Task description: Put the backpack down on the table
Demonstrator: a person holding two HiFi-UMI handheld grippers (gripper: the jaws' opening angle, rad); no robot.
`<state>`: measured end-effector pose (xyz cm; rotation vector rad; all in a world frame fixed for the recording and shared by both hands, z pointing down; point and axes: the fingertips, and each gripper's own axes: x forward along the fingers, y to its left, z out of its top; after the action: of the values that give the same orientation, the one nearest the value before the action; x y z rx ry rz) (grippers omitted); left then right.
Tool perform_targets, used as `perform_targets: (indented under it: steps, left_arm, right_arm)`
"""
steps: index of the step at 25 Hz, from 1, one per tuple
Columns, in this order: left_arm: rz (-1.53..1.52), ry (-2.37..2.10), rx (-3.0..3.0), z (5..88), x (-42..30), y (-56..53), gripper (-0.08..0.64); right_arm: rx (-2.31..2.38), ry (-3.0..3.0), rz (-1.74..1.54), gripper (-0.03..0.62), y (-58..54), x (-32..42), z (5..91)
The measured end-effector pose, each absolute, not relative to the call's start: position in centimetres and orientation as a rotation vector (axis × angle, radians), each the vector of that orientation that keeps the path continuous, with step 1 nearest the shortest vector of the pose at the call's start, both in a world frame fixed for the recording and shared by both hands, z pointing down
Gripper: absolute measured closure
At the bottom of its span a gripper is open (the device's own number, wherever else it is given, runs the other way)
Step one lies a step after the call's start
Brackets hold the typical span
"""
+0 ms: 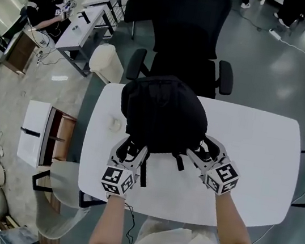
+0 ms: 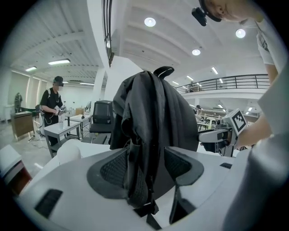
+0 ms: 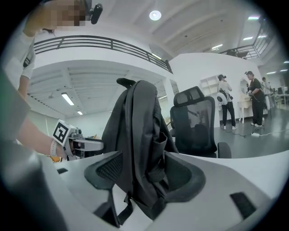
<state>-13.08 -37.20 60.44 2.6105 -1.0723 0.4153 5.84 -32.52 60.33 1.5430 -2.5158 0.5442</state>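
Left hand-held gripper (image 1: 133, 149): wide, strap (image 2: 137, 180) between | right hand-held gripper (image 1: 206, 150): wide | backpack (image 1: 162, 114): upright on table (image 1: 260, 164)

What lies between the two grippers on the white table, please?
The near end of the black backpack, straps dangling, lies between the left gripper and the right gripper in the head view.

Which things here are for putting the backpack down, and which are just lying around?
For the job:
- backpack
- white table
- left gripper and right gripper, both open, with backpack fabric between their jaws

Just around:
- black office chair
- small pale thing on the table
- far desks
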Motion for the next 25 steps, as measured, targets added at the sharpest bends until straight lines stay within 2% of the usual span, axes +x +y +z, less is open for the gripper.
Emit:
perform_targets:
  steps: [9, 19, 25]
  left_arm:
    - [0.402, -1.157, 2.567, 58.4, -15.8, -34.8, 0.311]
    - [0.328, -1.266, 2.567, 54.0, -16.5, -32.8, 0.402]
    - [0.258, -1.291, 2.574, 51.6, -16.1, -32.0, 0.439]
  right_arm:
    - [1.562, -2.517, 0.550, 0.293, -29.7, 6.2, 58.1]
    - [1.667, -2.520, 0.496, 0.339, -27.4, 8.9, 53.8]
    - [1.701, -2.521, 0.459, 0.445, -26.3, 10.3, 52.0]
